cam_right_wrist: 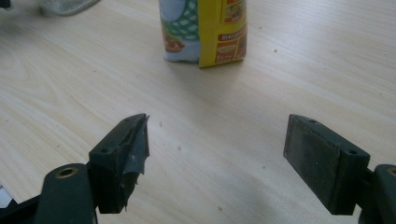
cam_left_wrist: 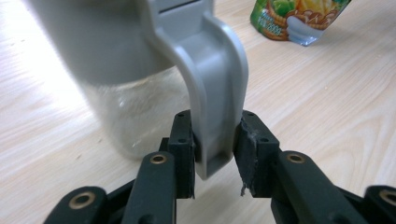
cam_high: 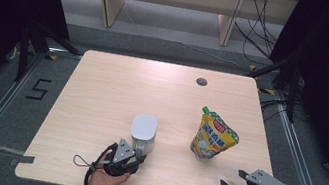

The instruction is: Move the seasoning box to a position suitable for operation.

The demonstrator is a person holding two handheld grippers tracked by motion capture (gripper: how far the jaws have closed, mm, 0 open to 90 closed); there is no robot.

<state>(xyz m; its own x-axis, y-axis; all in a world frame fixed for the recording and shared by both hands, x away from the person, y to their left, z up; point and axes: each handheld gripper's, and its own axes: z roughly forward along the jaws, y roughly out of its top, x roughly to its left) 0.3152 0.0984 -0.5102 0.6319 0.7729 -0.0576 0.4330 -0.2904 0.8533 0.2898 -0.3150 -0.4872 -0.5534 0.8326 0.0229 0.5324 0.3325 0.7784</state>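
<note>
Black pads (cam_left_wrist: 183, 140) of the left gripper (cam_left_wrist: 214, 144) are pressing on either side of the grey handle (cam_left_wrist: 217, 88) of a clear jug (cam_high: 143, 132), with the jaws standing partly closed around it. Seen in the left gripper view, the handle is curving down from the jug's grey lid (cam_left_wrist: 107, 37) and ending between the two pads, while the see-through body is sitting just behind it on the wooden table (cam_high: 102, 87). In the high view the jug is standing near the table's near edge, left of centre, with the left gripper (cam_high: 140, 158) reaching in from the near side. Off to the right, well apart from the jug, a yellow stand-up pouch (cam_high: 212, 136) with a green spout is standing upright. Nearer the right corner, the right gripper (cam_right_wrist: 217, 149) is hovering with its jaws spread wide and gripping nothing, pointing toward the pouch (cam_right_wrist: 203, 30).
</note>
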